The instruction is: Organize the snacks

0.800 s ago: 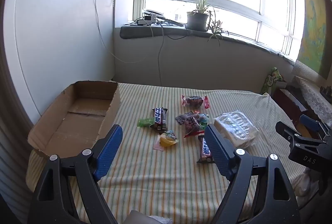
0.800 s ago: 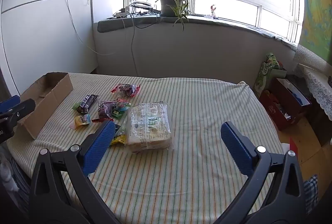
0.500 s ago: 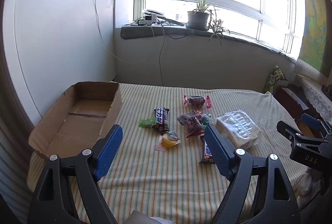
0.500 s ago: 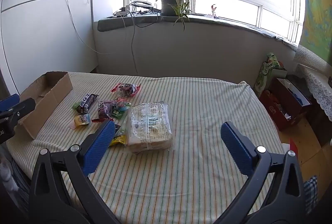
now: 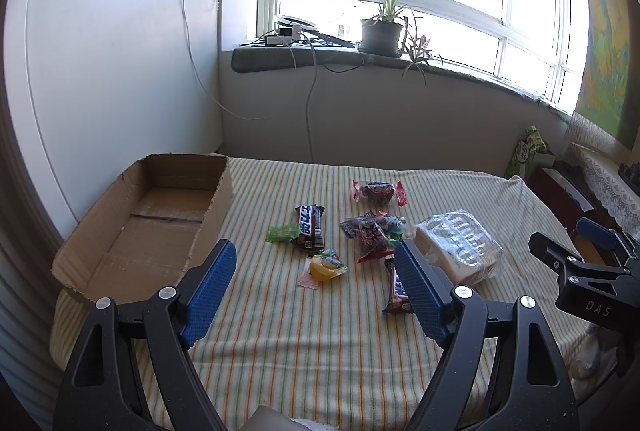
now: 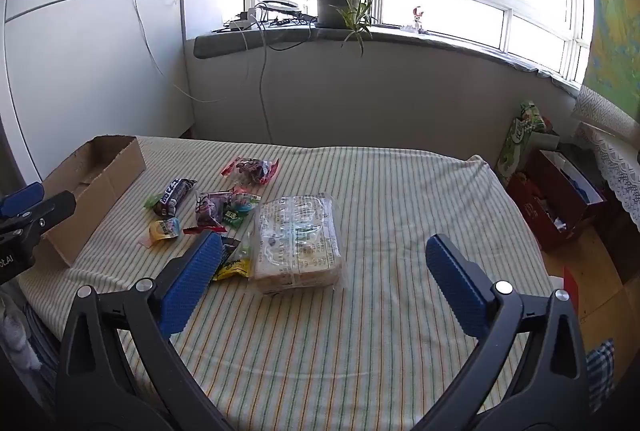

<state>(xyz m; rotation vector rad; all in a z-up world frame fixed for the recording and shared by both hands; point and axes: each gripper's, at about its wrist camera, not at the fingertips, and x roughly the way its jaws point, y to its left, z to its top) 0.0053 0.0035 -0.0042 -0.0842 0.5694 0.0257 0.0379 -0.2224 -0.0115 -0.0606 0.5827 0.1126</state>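
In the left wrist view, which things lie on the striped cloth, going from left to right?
cardboard box → green candy → dark chocolate bar → clear packet of biscuits → right gripper

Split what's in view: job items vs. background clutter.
Job:
cardboard box, nothing in it
dark chocolate bar
yellow jelly cup
red candy pack
clear wafer pack
left gripper and right gripper, both open

Background:
potted plant
window-sill cables
red box
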